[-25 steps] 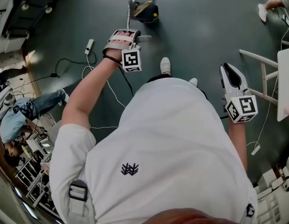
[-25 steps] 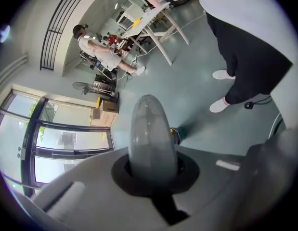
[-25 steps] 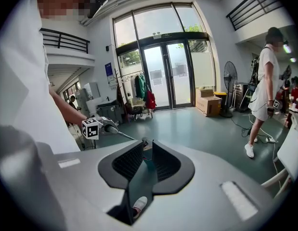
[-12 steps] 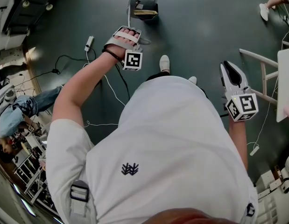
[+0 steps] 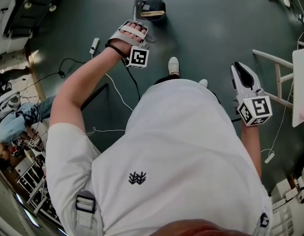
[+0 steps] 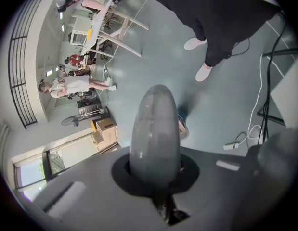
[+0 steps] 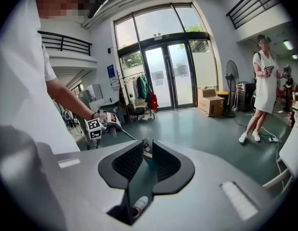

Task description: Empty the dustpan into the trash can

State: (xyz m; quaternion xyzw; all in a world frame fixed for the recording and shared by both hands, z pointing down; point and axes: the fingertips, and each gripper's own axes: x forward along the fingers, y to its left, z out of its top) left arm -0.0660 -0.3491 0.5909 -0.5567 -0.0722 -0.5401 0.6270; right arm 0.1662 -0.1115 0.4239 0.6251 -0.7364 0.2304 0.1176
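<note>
Starting at the far left of the head view: a power strip (image 5: 95,45) and a loose white cable (image 5: 112,90) lie on the green floor, at about 9 o'clock from the action. Now the left gripper (image 5: 137,36), arm stretched forward. Its own view settles the matter: the jaws are clamped on the grey rounded handle (image 6: 154,129), which fills the black pads completely. Follow that handle along and there's the dustpan (image 5: 151,9), resting on the floor at 12 o'clock from the left gripper, just beyond it, with brownish litter showing inside the dark pan. The long axis runs from the grip straight toward 12 o'clock, much foreshortened from above, so I judge the handle stands close to upright with the pan at its foot.

Across to the centre, the person's shoe (image 5: 174,68) sits at about 4 o'clock from the pan. Over at 3 o'clock, the right gripper (image 5: 244,76) hangs low by the hip, well apart from the dustpan, jaws drawn together at the tips with nothing between them. A white chair (image 5: 277,77) stands just beside it.

No trash can that I can make out in any view. The left arm is plainly the nearer one and has the load; carrying and tipping looks like its job.
</note>
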